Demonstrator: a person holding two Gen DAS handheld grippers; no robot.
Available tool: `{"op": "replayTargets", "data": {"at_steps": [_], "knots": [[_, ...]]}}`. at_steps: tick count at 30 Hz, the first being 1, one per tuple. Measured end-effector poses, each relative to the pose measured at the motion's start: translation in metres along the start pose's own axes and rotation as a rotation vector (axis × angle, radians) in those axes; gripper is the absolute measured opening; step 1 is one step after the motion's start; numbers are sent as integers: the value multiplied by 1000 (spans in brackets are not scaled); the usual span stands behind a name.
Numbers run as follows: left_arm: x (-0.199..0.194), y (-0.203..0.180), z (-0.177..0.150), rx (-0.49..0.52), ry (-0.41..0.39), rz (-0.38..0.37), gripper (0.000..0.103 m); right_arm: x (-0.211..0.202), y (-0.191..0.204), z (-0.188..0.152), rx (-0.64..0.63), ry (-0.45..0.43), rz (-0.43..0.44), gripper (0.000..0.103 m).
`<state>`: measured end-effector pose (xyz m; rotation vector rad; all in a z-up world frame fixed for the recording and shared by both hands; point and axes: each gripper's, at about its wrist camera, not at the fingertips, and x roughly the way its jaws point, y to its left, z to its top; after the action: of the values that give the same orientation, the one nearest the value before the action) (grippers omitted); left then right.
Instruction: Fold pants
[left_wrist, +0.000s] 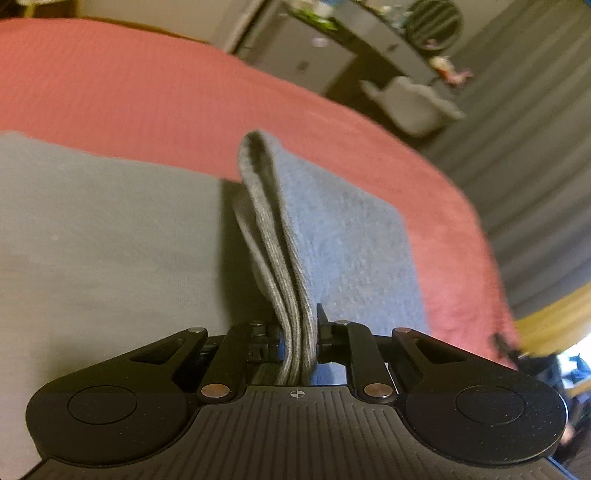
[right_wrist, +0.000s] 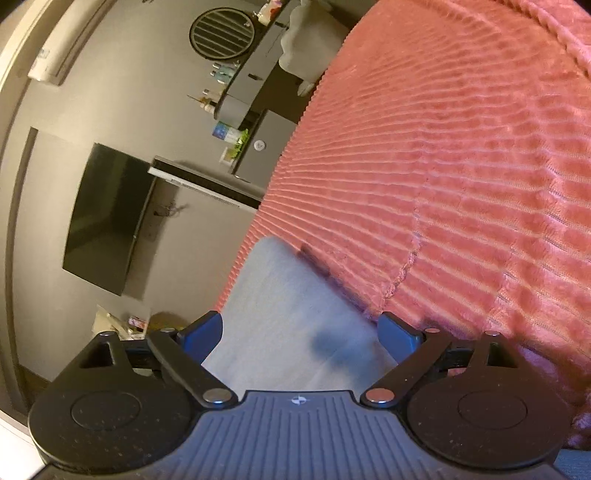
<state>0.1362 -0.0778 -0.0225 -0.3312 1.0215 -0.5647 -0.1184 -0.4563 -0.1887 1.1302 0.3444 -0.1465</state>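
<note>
Grey pants (left_wrist: 103, 240) lie on a red ribbed bedspread (left_wrist: 147, 92). My left gripper (left_wrist: 300, 332) is shut on a ribbed edge of the pants (left_wrist: 266, 206), which stands up in several layers between the jaws, lifted off the flat part. In the right wrist view, my right gripper (right_wrist: 300, 332) is open, its blue fingers (right_wrist: 205, 332) spread either side of a pale grey part of the pants (right_wrist: 288, 314) that lies at the bed's edge. Nothing is held between them.
The red bedspread (right_wrist: 461, 166) fills the right of the right wrist view. Beyond the bed stand a grey cabinet (right_wrist: 258, 147), a dark TV (right_wrist: 103, 218) and a round fan (right_wrist: 222, 33). A grey chair (left_wrist: 413, 103) and curtains (left_wrist: 535, 129) lie past the bed.
</note>
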Motion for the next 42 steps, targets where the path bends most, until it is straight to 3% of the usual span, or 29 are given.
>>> {"op": "replayTargets", "data": {"at_steps": [3, 4, 6, 11, 15, 17, 20, 22, 25, 29, 31, 33, 34, 36, 37, 42], "knots": [[-13, 34, -12, -55, 18, 68, 27, 4, 5, 0, -21, 21, -14, 91], [-17, 41, -16, -71, 10, 53, 31, 4, 8, -1, -38, 25, -17, 91], [-24, 48, -17, -111, -18, 51, 47, 4, 14, -3, -77, 34, -25, 91], [-19, 53, -3, -190, -46, 0, 53, 8, 23, -6, -125, 49, -54, 91], [9, 41, 15, -225, -32, -24, 56, 11, 23, -7, -126, 62, -72, 92], [24, 41, 17, -227, 9, 9, 50, 13, 24, -8, -137, 68, -86, 92], [28, 40, 19, -240, 31, 19, 18, 15, 24, -8, -142, 74, -102, 91], [19, 39, 20, -245, 2, -15, 17, 16, 24, -8, -142, 77, -114, 91], [-8, 25, 17, -125, -58, -60, 16, 17, 25, -9, -144, 77, -123, 91], [-25, 32, 16, -36, -70, 26, 17, 22, 24, -10, -134, 91, -131, 91], [-26, 46, 14, -46, -61, 112, 20, 23, 25, -11, -140, 96, -142, 91], [-19, 59, 12, -87, -32, 173, 31, 24, 29, -13, -160, 99, -145, 91], [-21, 64, 8, -107, -34, 159, 33, 24, 31, -14, -173, 100, -153, 91], [-26, 70, 0, -139, -38, 115, 51, 25, 33, -15, -188, 103, -162, 91], [-29, 70, -4, -143, -32, 104, 56, 25, 34, -15, -192, 102, -166, 91], [-39, 63, -36, -98, -45, 71, 56, 24, 45, -18, -253, 109, -173, 89]]}}
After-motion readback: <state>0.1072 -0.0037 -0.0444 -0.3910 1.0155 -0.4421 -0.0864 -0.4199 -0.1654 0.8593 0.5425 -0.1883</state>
